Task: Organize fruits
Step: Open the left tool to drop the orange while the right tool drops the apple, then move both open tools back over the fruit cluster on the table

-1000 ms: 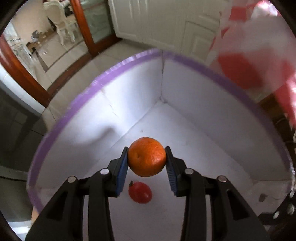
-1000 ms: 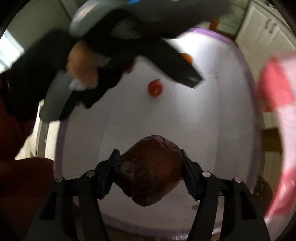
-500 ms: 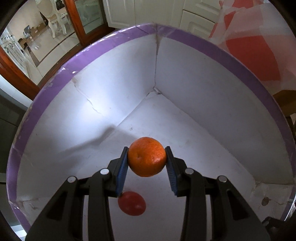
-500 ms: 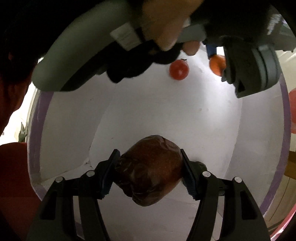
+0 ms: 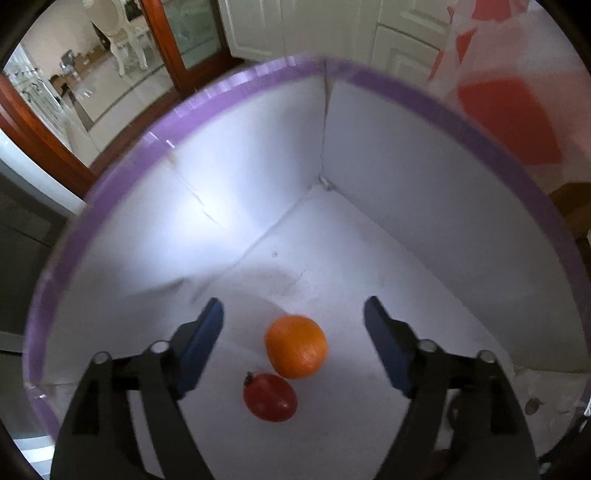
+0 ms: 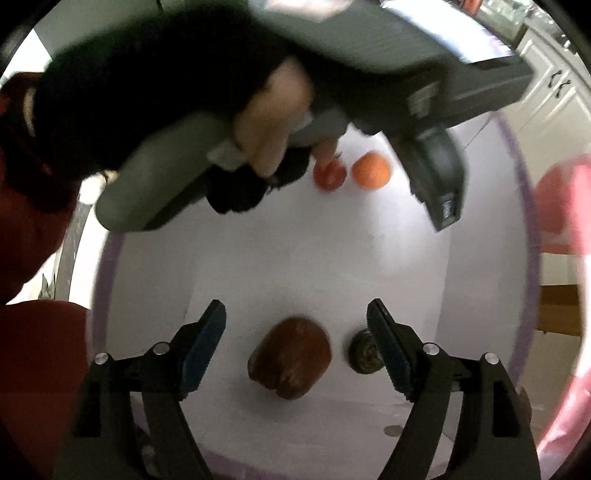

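Note:
An orange [image 5: 295, 346] lies on the white floor of a box with a purple rim [image 5: 236, 86], touching a small red tomato [image 5: 269, 397]. My left gripper [image 5: 293, 345] is open above them, empty. In the right wrist view a dark brown-red fruit [image 6: 290, 363] lies on the box floor between the fingers of my open right gripper [image 6: 295, 347]. A small dark round fruit [image 6: 364, 354] sits beside its right finger. The orange [image 6: 370, 170] and tomato [image 6: 330, 173] show far back there, under the left gripper's body [image 6: 424, 122].
The box walls [image 5: 406, 177] enclose the fruit on all sides. A red-and-white cloth [image 5: 509, 107] lies beyond the right wall. A wooden door frame [image 5: 44, 144] and white cabinets [image 5: 295, 26] stand behind. The person's hand [image 6: 273, 122] holds the left gripper.
Both grippers have opened. The orange dropped from the left gripper to the box floor beside the tomato. The dark fruit dropped from the right gripper onto the floor.

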A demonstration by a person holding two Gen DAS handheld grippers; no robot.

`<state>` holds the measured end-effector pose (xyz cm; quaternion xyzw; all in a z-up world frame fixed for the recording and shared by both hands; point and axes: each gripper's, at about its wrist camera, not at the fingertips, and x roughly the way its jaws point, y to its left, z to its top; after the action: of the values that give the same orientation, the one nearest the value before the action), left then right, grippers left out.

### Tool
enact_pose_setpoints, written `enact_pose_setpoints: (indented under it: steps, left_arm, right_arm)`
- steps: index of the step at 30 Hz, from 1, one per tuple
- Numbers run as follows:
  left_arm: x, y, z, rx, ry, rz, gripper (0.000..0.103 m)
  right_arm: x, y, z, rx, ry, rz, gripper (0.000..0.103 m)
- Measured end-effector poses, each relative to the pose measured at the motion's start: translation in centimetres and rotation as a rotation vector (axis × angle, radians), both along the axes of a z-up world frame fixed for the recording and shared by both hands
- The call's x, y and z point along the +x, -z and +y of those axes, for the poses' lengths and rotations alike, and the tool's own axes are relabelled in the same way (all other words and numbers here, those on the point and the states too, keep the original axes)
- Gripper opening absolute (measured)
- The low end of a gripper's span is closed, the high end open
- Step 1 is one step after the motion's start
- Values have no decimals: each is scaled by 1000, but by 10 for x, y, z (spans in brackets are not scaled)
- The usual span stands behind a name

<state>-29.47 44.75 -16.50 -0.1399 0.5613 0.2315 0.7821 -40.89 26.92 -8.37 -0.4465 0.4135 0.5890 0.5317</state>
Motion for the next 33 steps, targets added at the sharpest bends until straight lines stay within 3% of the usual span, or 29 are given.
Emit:
enact_pose_setpoints:
  steps: [2, 5, 7, 8, 9, 11, 13, 17, 20, 23, 29, 33]
  left_arm:
    - [0, -11, -2, 22, 6, -5, 81]
    - [-3, -45, -12, 122, 9, -48, 81]
    - [-7, -87, -26, 283, -6, -142, 81]
    - [-9, -103, -33, 357, -12, -189, 86]
    - [-11, -134, -49, 475, -14, -290, 98]
    - [-9, -168, -73, 567, 14, -415, 102]
    - [5, -204, -104, 600, 77, -522, 102]
    - [51, -253, -163, 488, 209, -705, 102]
    - [117, -270, -229, 280, 351, -761, 102]
    - [176, -271, -301, 170, 429, -745, 101]
    - [302, -235, -425, 14, 520, -662, 101]
    - [362, -215, -466, -53, 537, -667, 101]
  right_arm:
    - [5, -24, -6, 80, 17, 16, 77]
    - [19, -70, -26, 233, 64, 58, 77]
    - [33, -111, -46, 362, 108, 74, 79]
    - [40, -128, -57, 418, 128, 72, 83]
    - [47, -145, -70, 477, 150, 62, 86]
    - [67, -180, -104, 606, 218, 16, 87]
    - [93, -207, -142, 701, 322, -45, 87]
    - [152, -240, -225, 819, 604, -157, 87]
    - [208, -241, -307, 857, 865, -209, 87]
    - [253, -235, -368, 873, 1076, -235, 87]
    - [341, -200, -493, 805, 1447, -306, 87]
    - [389, -173, -559, 771, 1648, -299, 87]
